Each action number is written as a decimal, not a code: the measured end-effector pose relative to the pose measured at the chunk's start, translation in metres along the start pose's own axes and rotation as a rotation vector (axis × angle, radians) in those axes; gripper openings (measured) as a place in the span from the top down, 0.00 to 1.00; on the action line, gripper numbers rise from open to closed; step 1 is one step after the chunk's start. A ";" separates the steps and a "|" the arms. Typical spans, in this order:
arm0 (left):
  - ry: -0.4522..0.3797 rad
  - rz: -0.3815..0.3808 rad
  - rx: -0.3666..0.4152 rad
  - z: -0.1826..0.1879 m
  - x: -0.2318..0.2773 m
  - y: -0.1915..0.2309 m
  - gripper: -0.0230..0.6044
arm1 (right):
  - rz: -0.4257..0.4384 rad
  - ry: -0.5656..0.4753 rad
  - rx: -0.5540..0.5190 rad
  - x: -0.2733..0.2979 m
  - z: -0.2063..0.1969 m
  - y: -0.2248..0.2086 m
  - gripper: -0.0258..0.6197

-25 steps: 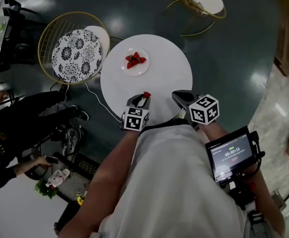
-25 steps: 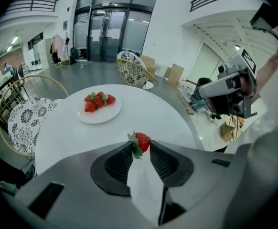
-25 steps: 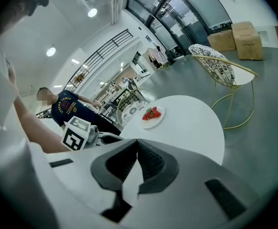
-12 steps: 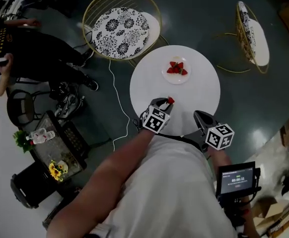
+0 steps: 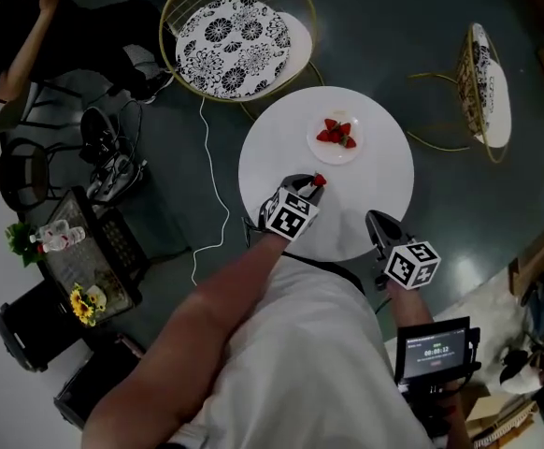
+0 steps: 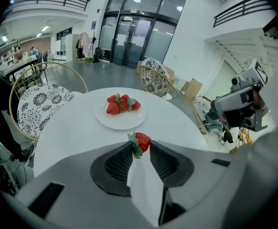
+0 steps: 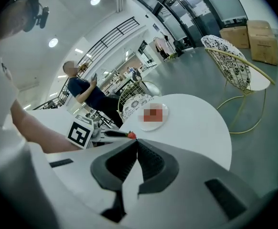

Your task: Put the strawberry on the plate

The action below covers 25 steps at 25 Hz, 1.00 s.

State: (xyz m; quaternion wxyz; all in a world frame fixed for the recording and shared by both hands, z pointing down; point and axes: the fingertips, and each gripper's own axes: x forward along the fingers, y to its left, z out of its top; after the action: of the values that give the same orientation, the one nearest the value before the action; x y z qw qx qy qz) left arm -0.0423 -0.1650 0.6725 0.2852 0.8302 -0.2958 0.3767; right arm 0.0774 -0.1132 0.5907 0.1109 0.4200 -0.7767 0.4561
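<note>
My left gripper (image 5: 315,184) (image 6: 140,146) is shut on a red strawberry (image 6: 141,141) (image 5: 319,181) (image 7: 129,135) with green leaves, held at the jaw tips over the near left part of the round white table (image 5: 384,171). Beyond it stands a white plate (image 6: 120,120) (image 5: 335,149) (image 7: 164,113) holding several strawberries (image 6: 122,103) (image 5: 336,133). My right gripper (image 5: 377,221) (image 7: 136,142) hovers at the table's near right edge, shut with nothing between its jaws.
A gold wire chair with a patterned cushion (image 5: 233,32) stands behind the table at the left, another chair (image 5: 485,75) at the right. A white cable (image 5: 208,199) runs along the floor. A person (image 7: 88,90) stands at the far left.
The head view has swung a little, so the table sits slightly more left. The left gripper still holds the strawberry at about the same spot before the plate.
</note>
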 end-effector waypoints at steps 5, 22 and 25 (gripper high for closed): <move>-0.014 -0.003 -0.011 0.014 0.009 0.006 0.78 | -0.013 -0.003 0.007 -0.001 0.005 -0.003 0.95; -0.010 0.000 -0.048 0.059 0.058 0.024 0.78 | -0.069 -0.005 0.094 -0.006 -0.014 -0.018 0.95; 0.005 -0.001 -0.024 0.061 0.065 0.024 0.77 | -0.084 -0.009 0.110 -0.008 -0.018 -0.022 0.95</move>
State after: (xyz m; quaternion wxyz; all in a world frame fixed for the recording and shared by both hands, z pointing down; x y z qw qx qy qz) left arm 0.0039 -0.2409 0.6961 0.2960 0.8260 -0.2993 0.3750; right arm 0.0953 -0.0992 0.6098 0.1033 0.4598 -0.7325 0.4912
